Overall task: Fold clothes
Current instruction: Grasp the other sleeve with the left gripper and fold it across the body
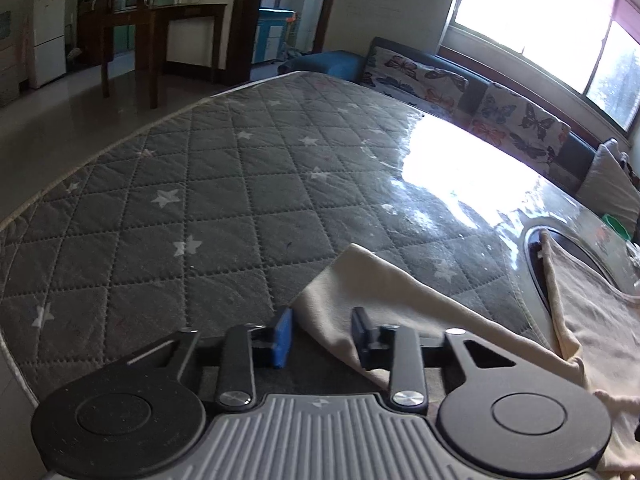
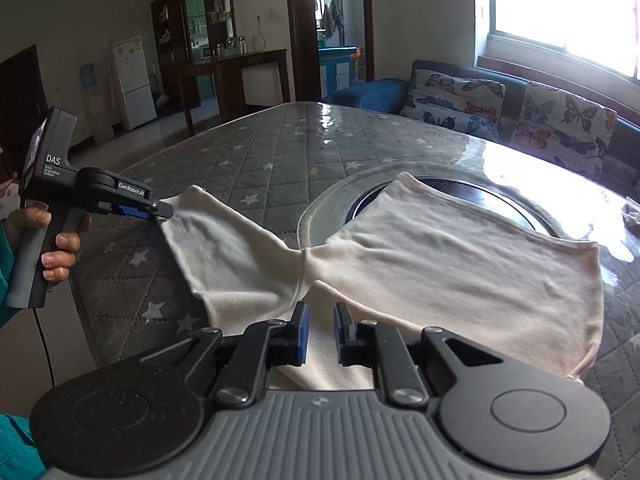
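Observation:
A cream long-sleeved garment [image 2: 440, 264] lies on a grey quilted star-pattern table cover [image 2: 248, 160]. Its sleeve [image 2: 224, 256] stretches out to the left. In the left wrist view the sleeve end [image 1: 360, 300] lies between the open jaws of my left gripper [image 1: 322, 336]. The right wrist view shows the left gripper [image 2: 164, 212] at the sleeve's cuff, seen from the side. My right gripper [image 2: 322, 332] is open, its jaws just over the garment's near edge below the armpit.
A round dark opening [image 2: 440, 188] in the table lies under the garment's far part. A sofa with butterfly cushions [image 2: 520, 112] stands behind the table under a bright window. A white fridge [image 2: 132, 84] and a dark wooden desk [image 2: 240, 76] stand at the back.

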Demonstrator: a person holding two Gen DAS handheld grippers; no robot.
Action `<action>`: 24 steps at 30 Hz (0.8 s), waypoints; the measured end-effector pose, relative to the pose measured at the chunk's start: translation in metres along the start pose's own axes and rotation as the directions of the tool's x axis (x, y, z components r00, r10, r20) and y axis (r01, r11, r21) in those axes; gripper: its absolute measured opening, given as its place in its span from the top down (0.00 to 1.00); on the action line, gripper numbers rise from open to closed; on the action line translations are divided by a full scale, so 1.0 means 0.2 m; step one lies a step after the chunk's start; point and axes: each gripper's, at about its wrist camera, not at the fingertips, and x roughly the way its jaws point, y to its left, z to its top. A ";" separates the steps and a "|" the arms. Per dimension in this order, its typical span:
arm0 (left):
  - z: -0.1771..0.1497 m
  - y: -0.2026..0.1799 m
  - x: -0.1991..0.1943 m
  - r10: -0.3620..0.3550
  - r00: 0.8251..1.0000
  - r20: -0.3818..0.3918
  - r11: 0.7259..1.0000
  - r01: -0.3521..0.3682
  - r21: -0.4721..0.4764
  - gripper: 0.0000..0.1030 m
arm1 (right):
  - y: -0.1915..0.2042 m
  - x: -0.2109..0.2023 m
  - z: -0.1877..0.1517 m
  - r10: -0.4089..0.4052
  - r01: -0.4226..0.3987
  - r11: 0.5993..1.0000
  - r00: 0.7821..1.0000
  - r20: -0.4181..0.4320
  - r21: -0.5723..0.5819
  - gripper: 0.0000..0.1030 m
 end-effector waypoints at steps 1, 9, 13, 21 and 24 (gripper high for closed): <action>0.00 0.01 0.00 -0.001 1.000 -0.002 1.000 0.001 -0.019 0.89 | -0.01 -0.01 0.00 -0.004 0.004 1.000 1.000 0.004 0.008 0.88; 0.05 -0.08 -0.20 -0.146 0.983 0.115 0.989 0.148 -0.006 0.95 | -0.12 -0.12 -0.05 -0.056 0.052 0.996 0.997 0.045 0.075 0.88; 0.07 -0.24 -0.32 -0.250 0.956 0.154 0.968 0.242 0.069 0.95 | -0.19 -0.19 -0.08 -0.082 0.074 0.991 0.994 0.068 0.111 0.88; 0.04 -0.71 -0.51 -0.492 0.863 0.114 0.854 0.453 0.257 0.95 | -0.36 -0.34 -0.17 -0.147 0.123 0.974 0.982 0.118 0.193 0.88; -0.02 -0.92 -0.54 -0.571 0.819 0.059 0.785 0.523 0.332 0.95 | -0.42 -0.38 -0.22 -0.171 0.139 0.963 0.977 0.125 0.231 0.87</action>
